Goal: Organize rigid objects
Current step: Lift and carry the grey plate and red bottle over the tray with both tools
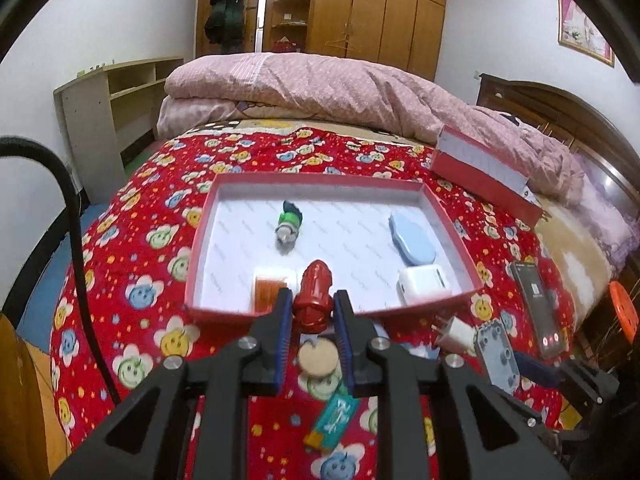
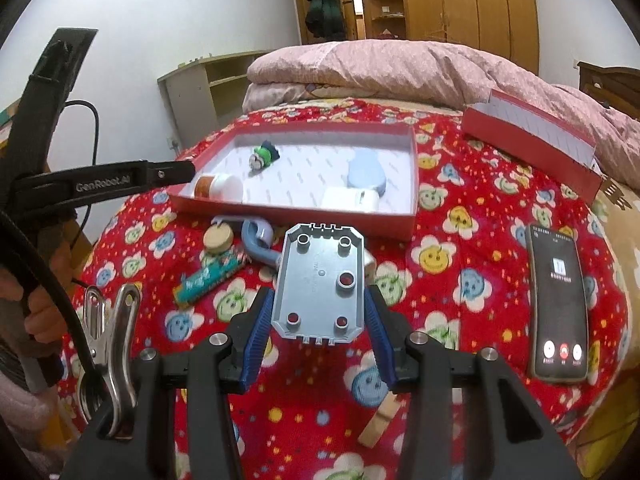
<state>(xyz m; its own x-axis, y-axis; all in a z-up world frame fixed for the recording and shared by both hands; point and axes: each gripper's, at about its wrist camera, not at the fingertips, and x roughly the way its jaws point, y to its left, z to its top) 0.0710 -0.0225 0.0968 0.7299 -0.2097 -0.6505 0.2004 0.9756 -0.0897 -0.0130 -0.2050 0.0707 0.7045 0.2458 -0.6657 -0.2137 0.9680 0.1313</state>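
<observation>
Four objects in red tray (image 1: 200,264)

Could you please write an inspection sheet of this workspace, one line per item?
Surface: bed with red flower-pattern blanket.
Job's things: open red cardboard box holds a green figurine, blue oval case, white charger and orange-and-white bottle.
Clutter: round wooden disc, teal packet, black phone and red box lid lie on the blanket.
Grippers: left gripper shut on a red plastic toy piece; right gripper shut on a grey plastic plate.
Cables: black cable at left.
Surroundings: pink quilt, wooden wardrobe.
</observation>
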